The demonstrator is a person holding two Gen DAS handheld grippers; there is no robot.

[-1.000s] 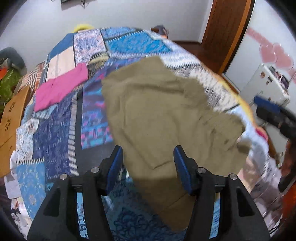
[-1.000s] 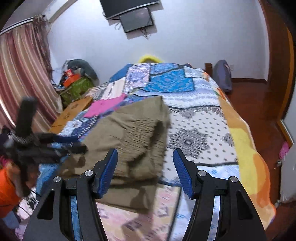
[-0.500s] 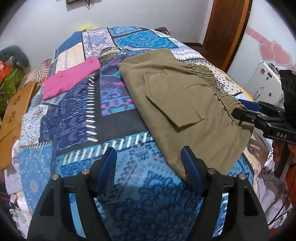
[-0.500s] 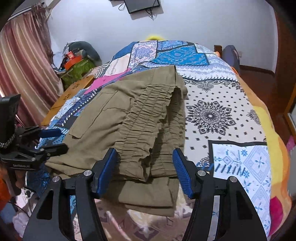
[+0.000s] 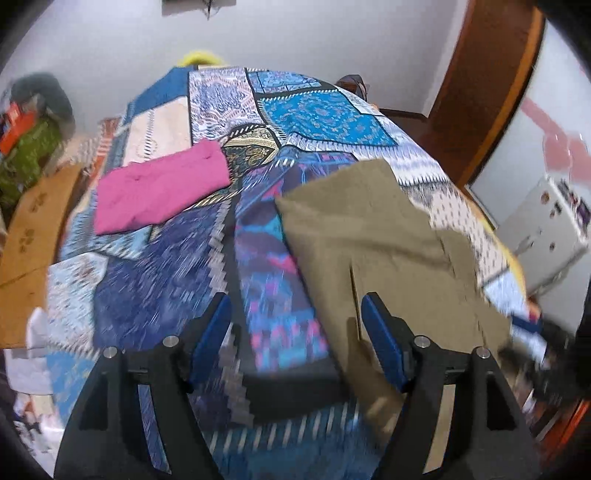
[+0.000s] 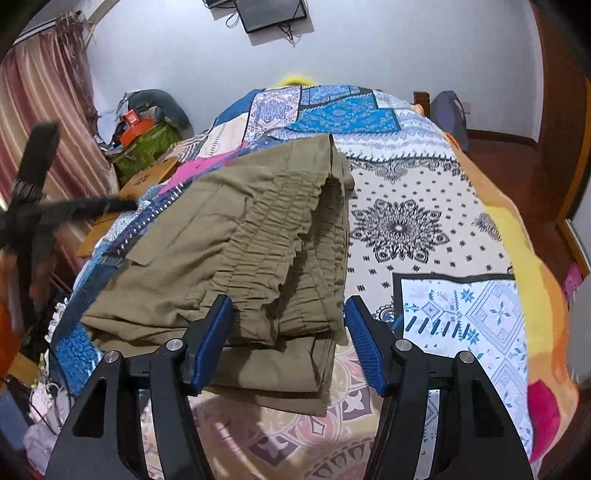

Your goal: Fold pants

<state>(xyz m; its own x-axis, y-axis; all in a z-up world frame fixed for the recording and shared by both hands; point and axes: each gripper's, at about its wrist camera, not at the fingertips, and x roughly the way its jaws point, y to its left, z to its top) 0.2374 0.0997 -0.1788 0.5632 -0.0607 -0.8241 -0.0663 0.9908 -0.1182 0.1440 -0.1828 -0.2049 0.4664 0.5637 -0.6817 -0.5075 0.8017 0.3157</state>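
Pants newly doubled on patchwork bedspread

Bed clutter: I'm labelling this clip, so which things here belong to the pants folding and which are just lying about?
Part of the job:
- olive pants, folded on the bed
- left gripper, open
- right gripper, open at the pants' near edge

Just lying about:
- pink garment on the patchwork bedspread
- wall TV
- curtain
- green bag
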